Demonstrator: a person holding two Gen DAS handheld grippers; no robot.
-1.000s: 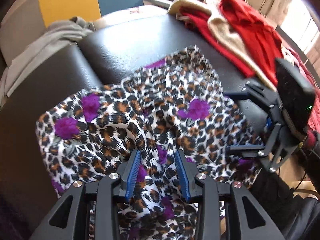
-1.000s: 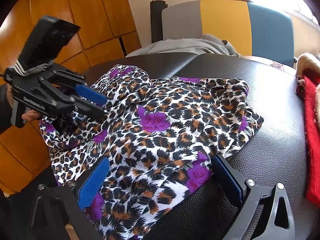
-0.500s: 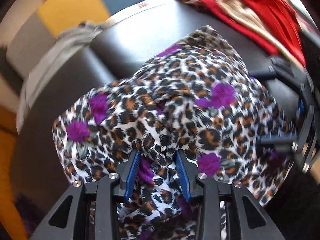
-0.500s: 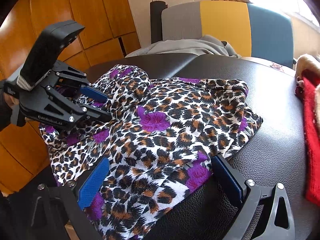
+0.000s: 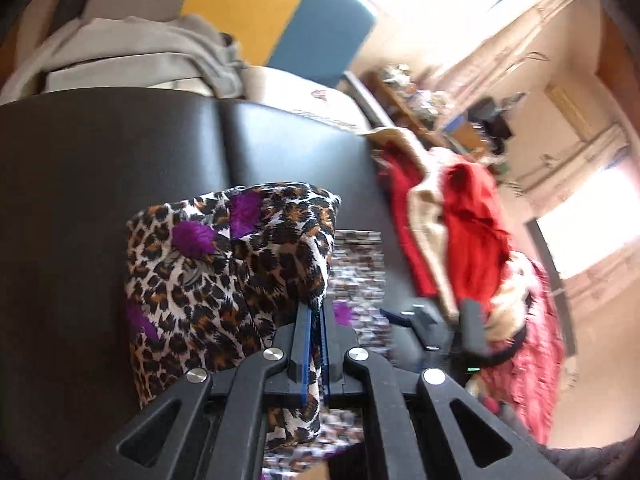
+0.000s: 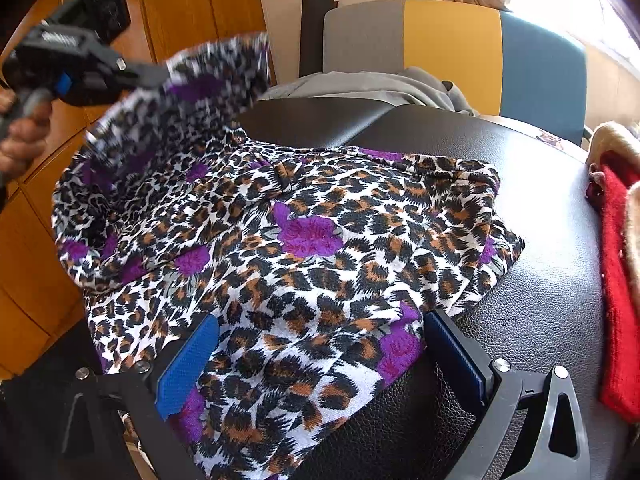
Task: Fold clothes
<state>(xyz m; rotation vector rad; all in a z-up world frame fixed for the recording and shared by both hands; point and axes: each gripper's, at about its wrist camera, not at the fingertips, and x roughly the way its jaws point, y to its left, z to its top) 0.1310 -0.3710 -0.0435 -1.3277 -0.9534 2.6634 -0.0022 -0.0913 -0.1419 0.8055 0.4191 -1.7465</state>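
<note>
Change: a second ago the left gripper (image 5: 314, 344) stood spread over the leopard-print garment (image 6: 320, 248); now its blue pads are pressed together on a bunch of that cloth, and the pinched part is lifted off the surface (image 6: 540, 300).
Meaning for the task: the grasp looks made, so a fold is probably beginning, with the raised left edge ready to be carried across the rest.
Left gripper: seen from the right wrist view it is up at the far left, held by a hand (image 6: 22, 140), with the lifted cloth blurred beside it.
Garment position: most of it lies flat on the dark surface; its near edge runs between the fingers of the right gripper (image 6: 320, 364) and hangs over the surface's front.
Right gripper: spread wide, pads not pressing the cloth, unchanged from a second ago.
Garment material: thin, limp fabric that drapes in soft folds; black and brown spots on white, purple flowers.
Surface: black, padded, grained like leather, with a seam down the middle.
Grey garment (image 6: 380, 84): soft and heaped at the far edge, against a grey, yellow and blue chair back (image 6: 452, 48).
Red and cream clothes (image 6: 616, 280): fuzzy knit, piled at the right edge.
</note>
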